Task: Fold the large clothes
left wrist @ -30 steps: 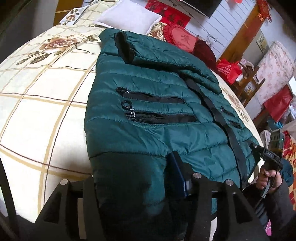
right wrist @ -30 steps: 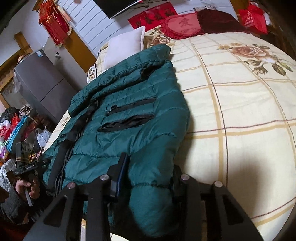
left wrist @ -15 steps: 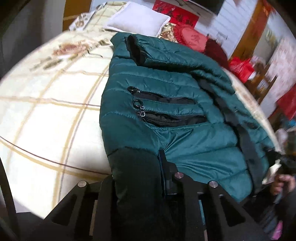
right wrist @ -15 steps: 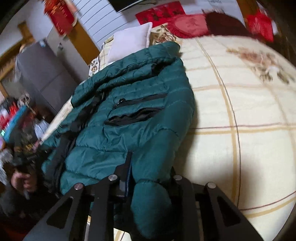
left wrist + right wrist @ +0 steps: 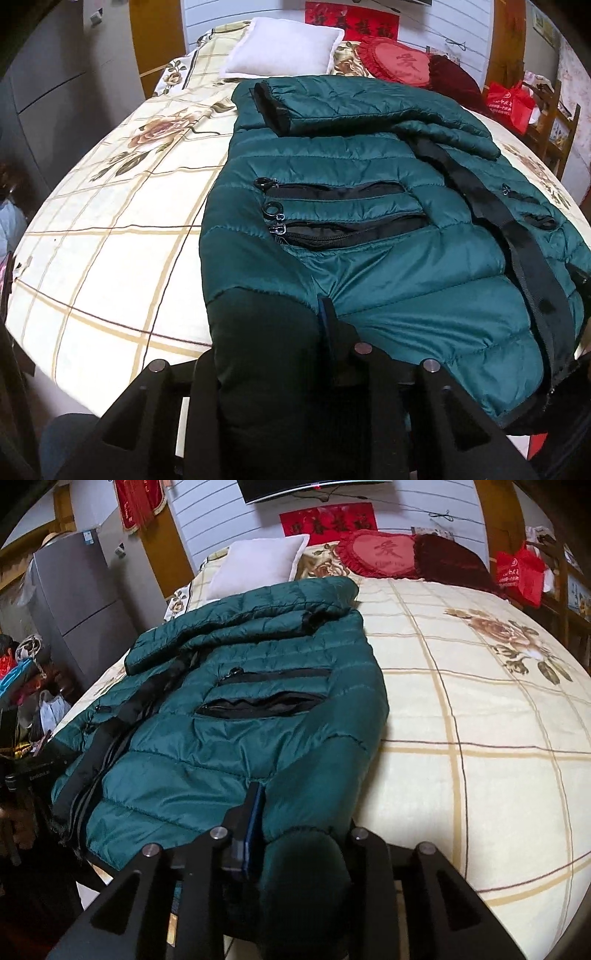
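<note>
Your big green puffy jacket (image 5: 369, 229) lies flat on the bed (image 5: 110, 229), front side up, with its bottom edge toward you. One sleeve (image 5: 369, 107) is folded across the top of it, near the collar end. A black zipper strip (image 5: 517, 243) runs down the middle of the jacket. Two pocket zippers (image 5: 332, 206) lie open on the side closest to your left hand.

Your left gripper (image 5: 266, 354) has the dark bottom corner of the jacket between its jaws. The jaws have closed in on that corner and then eased out a tiny bit, and the cloth is bunched up tight between them, so you are holding it. In the left wrist view the corner fills the gap and hides the left finger.

Your right gripper (image 5: 299, 834) has the other bottom corner of the jacket. Its jaws also squeezed in and then let out a little, and a fat roll of green cloth sits pinched between them. The blue pad of one finger (image 5: 255, 812) presses against the side of that roll.

The bed cover is cream with brown lines and big flowers. At the far end of the bed sit a white pillow (image 5: 280, 48), a red heart pillow (image 5: 380, 554) and a dark red pillow (image 5: 450, 561). A red bag (image 5: 521, 572) hangs beside the bed on the right. A grey fridge (image 5: 77, 602) stands on the left side of the room.
</note>
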A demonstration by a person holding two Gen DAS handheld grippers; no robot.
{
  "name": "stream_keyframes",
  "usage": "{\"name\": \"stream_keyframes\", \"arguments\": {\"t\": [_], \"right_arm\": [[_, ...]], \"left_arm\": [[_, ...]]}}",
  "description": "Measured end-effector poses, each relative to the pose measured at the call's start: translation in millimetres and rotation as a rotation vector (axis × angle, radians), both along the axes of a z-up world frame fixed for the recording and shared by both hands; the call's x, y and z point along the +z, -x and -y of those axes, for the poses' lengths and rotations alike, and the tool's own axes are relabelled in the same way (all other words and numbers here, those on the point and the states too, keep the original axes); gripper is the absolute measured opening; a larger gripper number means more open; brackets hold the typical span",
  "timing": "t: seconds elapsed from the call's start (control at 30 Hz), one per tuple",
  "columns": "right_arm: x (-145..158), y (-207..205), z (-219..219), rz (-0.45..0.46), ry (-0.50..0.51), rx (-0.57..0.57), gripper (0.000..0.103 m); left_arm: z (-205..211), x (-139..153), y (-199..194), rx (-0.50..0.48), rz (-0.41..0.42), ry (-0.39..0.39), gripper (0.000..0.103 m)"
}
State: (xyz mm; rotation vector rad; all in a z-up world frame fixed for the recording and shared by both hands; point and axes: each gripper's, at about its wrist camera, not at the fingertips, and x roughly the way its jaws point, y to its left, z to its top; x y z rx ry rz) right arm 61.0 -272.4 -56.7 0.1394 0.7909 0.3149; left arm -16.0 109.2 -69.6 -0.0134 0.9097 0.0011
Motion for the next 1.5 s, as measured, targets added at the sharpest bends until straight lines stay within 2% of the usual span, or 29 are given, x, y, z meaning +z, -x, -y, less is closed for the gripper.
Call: {"name": "stream_keyframes", "arguments": {"t": [0.4, 0.5, 0.63, 1.0, 1.17, 1.4, 1.5], "right_arm": [[3.8, -0.2, -2.9, 0.001, 0.017, 0.015, 0.024], [3.8, 0.4, -3.1, 0.002, 0.025, 0.013, 0.025], [1.6, 0.5, -3.3, -0.004, 0.038, 0.003, 0.033], [0.3, 2.5, -6.9, 0.001, 0.049, -0.019, 0.035], [-0.2, 2.8, -6.7, 0.001, 0.04, -0.032, 0.035], [-1.1, 4.5, -6.5, 0.02, 0.026, -0.048, 0.036], [-1.3, 5.2, -6.6, 0.023, 0.027, -0.051, 0.036]], "left_arm": [[-0.5, -0.5, -1.2, 0.009, -0.006, 0.014, 0.014], [-2.4, -0.5, -0.4, 0.009, -0.008, 0.024, 0.014], [-4.0, -1.7, 1.5, 0.014, 0.002, 0.029, 0.017], [-13.5, -4.4, 5.1, 0.044, 0.028, 0.084, 0.026], [-17.0, -5.3, 6.7, 0.048, 0.045, 0.127, 0.027], [-14.1, -5.4, 10.1, 0.055, 0.086, 0.114, 0.027], [-18.6, -6.1, 9.2, 0.067, 0.082, 0.152, 0.027]]}}
